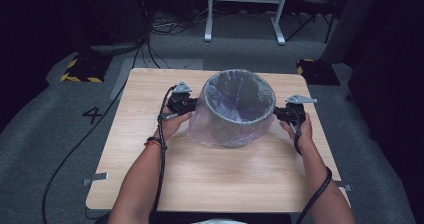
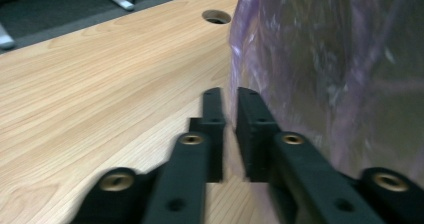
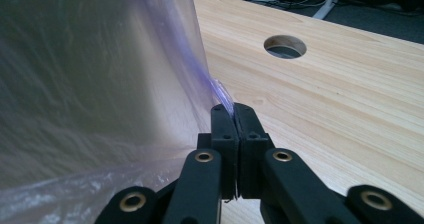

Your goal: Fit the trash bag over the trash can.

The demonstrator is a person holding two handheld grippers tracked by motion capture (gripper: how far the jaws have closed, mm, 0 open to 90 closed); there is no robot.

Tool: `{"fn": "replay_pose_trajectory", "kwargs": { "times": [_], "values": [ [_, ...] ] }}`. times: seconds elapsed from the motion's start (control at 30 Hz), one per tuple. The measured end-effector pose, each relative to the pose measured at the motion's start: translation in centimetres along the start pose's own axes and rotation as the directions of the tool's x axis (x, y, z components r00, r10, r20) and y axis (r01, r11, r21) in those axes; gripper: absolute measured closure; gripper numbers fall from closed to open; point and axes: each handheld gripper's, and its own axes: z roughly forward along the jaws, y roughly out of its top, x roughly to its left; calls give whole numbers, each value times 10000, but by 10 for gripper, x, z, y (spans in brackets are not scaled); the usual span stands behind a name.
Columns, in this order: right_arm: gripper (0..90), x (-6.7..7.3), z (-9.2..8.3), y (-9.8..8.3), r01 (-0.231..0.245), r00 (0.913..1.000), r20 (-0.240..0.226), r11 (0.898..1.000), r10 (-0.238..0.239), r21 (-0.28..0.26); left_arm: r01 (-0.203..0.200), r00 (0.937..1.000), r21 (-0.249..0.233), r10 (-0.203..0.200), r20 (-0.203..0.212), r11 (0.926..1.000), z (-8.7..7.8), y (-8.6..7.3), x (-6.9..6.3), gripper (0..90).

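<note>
The tabletop [image 1: 220, 179] is pale wood, smooth and matt. The bin liner [image 1: 200, 126] is thin, crinkly, glossy see-through plastic with a purple tint. The fingers [image 3: 223, 129] look matt black plastic.

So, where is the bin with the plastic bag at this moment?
In the high view, the bin stands at the far middle of the table, between the left hand-held gripper and the right hand-held gripper.

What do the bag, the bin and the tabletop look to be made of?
Bag: thin plastic film, translucent with a purple tint, glossy and wrinkled; the bin's grey shows through it. Bin: looks like smooth grey plastic, though the film veils it, so uncertain. Tabletop: pale wood grain, matte; solid wood or laminate cannot be told.
</note>
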Motion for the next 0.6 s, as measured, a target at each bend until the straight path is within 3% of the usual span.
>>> {"fn": "replay_pose_trajectory", "kwargs": {
  "times": [0.1, 0.2, 0.27, 0.37, 0.5, 0.6],
  "values": [
    [791, 0, -3, -3, -63, 9999, 110, 10000, 64, -49, -68, 9999, 78, 67, 115, 9999, -9, -2, -3, 627],
    [633, -1, -11, -2, -109, 9999, 60, 9999, 110, -95, -648, 9978, 279, 651, -102, 9975, -22, -3, -8, 481],
    [546, 0, -16, -1, 216, 9997, 82, 9997, -217, 153, -714, 9965, 336, 728, -413, 9969, -32, -2, -11, 363],
    [452, 2, -27, 0, 567, 9979, 298, 9981, -573, 232, -855, 9935, 74, 858, -743, 9963, -50, -2, -14, 272],
    [397, 7, -44, 3, 911, 9957, 158, 9958, -909, -74, -863, 9960, -433, 852, -280, 9953, -73, -4, -20, 236],
    [362, 15, -55, 5, 1197, 9928, 11, 9924, -1197, -293, -909, 9950, -534, 930, 376, 9944, -82, -9, -28, 204]
  ]
}}
